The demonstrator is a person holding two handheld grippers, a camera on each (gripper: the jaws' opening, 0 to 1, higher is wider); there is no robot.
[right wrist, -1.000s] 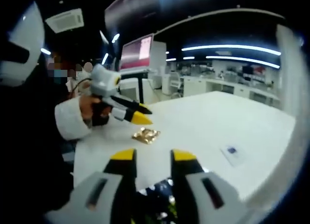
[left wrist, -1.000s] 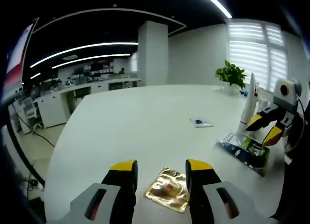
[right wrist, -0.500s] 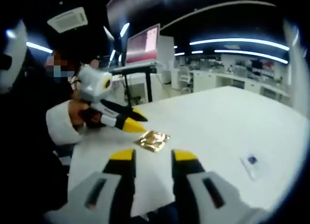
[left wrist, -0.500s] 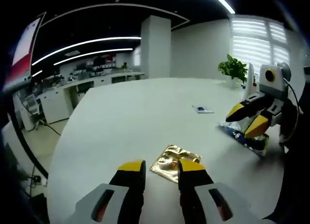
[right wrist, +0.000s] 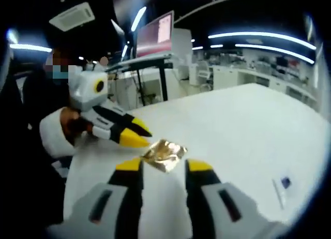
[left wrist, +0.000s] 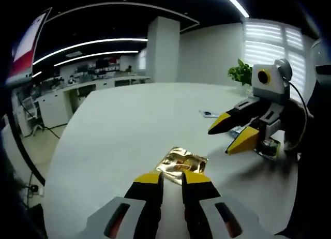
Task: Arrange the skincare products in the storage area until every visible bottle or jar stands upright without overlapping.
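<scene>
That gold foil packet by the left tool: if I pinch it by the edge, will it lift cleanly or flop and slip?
The gold foil packet lies flat and crinkled on the white table, so it probably bends and droops from one edge. Its shiny skin may slip between the left tool tips. It looks thin, likely light.

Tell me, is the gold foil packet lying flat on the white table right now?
Yes, the gold foil packet lies flat on the white table, just ahead of the left tongs in the left gripper view.
</scene>
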